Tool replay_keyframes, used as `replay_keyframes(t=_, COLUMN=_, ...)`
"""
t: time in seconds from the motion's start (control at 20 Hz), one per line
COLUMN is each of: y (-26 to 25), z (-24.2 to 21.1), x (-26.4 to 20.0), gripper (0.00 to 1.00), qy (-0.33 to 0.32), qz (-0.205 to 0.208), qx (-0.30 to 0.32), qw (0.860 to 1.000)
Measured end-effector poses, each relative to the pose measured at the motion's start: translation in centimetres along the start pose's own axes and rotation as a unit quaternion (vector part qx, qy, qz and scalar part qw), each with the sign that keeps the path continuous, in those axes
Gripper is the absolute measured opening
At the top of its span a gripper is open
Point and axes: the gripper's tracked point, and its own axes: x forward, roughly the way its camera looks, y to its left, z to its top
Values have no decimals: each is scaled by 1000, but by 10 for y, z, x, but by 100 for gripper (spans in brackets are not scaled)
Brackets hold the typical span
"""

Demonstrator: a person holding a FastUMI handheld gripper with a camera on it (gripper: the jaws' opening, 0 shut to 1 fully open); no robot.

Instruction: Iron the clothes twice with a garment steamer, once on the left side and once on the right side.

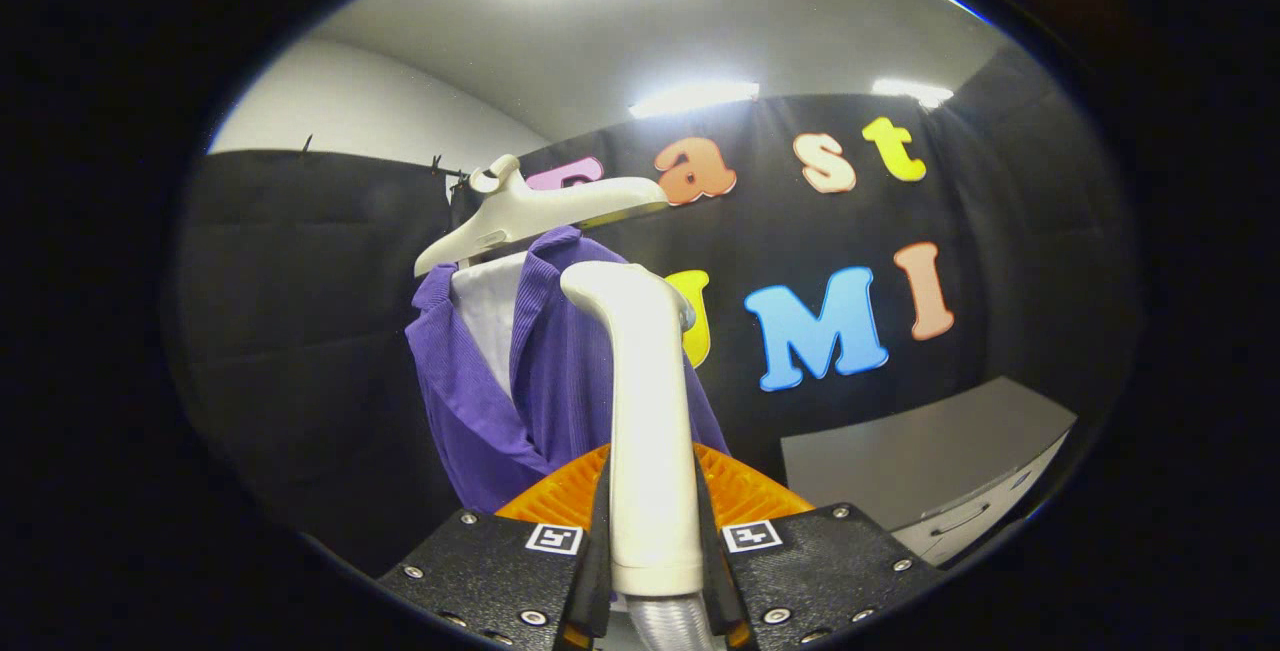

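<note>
Black screwed gripper [655,531] plates, square coded markers

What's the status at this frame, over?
Tool shut on steamer. Steamer upright, head up against the purple garment on its hanger. Nothing between head and fabric.

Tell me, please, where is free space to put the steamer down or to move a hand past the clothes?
The flat grey top of the cabinet, beyond the tool and beside the black wall, looks bare. Open air lies between the purple garment and that cabinet. It is crowded near the hanger, where the steamer, gripped between both fingers, stands just before the garment.
</note>
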Motion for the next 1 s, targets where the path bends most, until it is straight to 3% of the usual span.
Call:
replay_keyframes(t=0.25, y=31, z=4, x=15, gripper=36, qy=-60, qz=-19, qx=-84, qw=994)
replay_keyframes(t=0.4, y=39, z=-9, x=17, gripper=36, qy=-73, qz=-23, qx=-88, qw=993)
replay_keyframes(t=0.7, y=25, z=-40, x=11, gripper=36, qy=-59, qz=-37, qx=-104, qw=992)
replay_keyframes(t=1.0, y=0, z=-99, x=-3, gripper=37, qy=-11, qz=-43, qx=-127, qw=991)
